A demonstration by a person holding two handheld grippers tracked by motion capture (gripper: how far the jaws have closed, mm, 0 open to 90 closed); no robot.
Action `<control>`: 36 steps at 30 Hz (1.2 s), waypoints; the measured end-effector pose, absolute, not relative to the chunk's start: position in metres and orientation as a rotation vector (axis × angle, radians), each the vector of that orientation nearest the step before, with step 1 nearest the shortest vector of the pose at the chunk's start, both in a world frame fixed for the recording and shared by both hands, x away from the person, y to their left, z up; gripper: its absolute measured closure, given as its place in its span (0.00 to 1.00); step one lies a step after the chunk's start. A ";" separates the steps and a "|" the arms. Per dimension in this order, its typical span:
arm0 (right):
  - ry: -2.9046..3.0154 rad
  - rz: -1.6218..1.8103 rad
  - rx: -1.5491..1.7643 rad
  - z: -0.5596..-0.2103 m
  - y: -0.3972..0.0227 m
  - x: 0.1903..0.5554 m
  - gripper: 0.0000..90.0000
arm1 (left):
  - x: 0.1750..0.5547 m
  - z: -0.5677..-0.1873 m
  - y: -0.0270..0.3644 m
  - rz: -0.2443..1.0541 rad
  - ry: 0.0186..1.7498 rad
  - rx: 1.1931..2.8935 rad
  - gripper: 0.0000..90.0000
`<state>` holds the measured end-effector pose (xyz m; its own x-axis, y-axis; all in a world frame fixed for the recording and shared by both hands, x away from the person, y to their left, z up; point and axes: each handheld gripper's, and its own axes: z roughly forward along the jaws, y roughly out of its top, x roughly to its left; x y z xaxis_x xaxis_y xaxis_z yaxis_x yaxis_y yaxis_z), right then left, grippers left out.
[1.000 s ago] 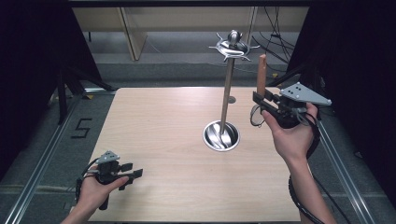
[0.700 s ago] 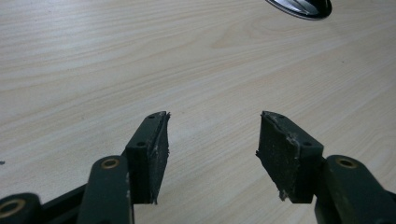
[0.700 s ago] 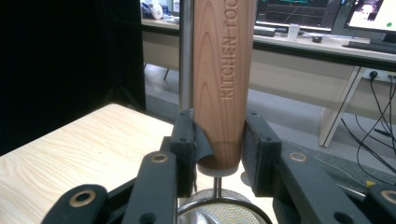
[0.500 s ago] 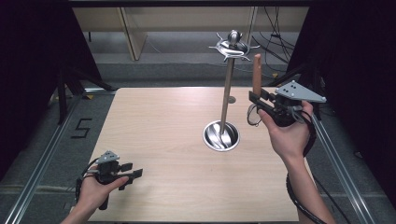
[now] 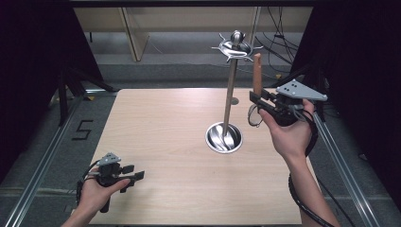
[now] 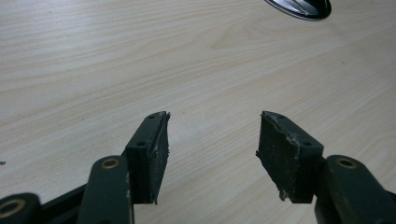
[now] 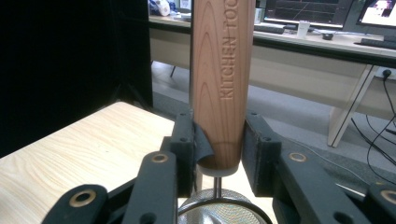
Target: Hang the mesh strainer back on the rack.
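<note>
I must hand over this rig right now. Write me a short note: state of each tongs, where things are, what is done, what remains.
Right tongs: shut on the wooden handle of a mesh strainer, held upright beside the rack.
Left tongs: open, nothing between them, low over the table at its near left corner.
Metal rack: stands mid-table, hooks bare.
Done: strainer picked up.
Left, probably: hang it on a hook.

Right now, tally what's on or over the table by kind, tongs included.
Tongs: 2, left tongs open and empty, right tongs shut on the strainer
Metal utensil stand: 1
Wooden-handled strainer, held upright: 1
Total: 4
</note>
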<state>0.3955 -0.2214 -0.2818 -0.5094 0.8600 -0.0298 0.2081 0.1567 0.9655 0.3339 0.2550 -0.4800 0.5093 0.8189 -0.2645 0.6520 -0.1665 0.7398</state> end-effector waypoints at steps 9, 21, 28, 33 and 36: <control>1.844 1.378 1.023 -0.282 -0.218 0.400 0.77 | 0.334 -0.480 0.255 0.247 1.215 1.893 0.47; 1.861 1.375 1.046 -0.286 -0.214 0.410 0.77 | 0.334 -0.480 0.255 0.244 1.213 1.893 0.47; 1.877 1.355 1.042 -0.289 -0.210 0.415 0.77 | 0.334 -0.480 0.256 0.245 1.214 1.892 0.47; 1.873 1.350 1.033 -0.292 -0.208 0.417 0.76 | 0.334 -0.480 0.256 0.245 1.214 1.892 0.47; 1.878 1.341 1.031 -0.290 -0.209 0.416 0.74 | 0.334 -0.480 0.256 0.245 1.214 1.892 0.47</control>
<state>0.4163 -0.2087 -0.2903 -0.5150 0.8565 -0.0349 0.2453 0.1862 0.9514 0.3339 0.2556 -0.4800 0.5089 0.8187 -0.2659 0.6519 -0.1648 0.7402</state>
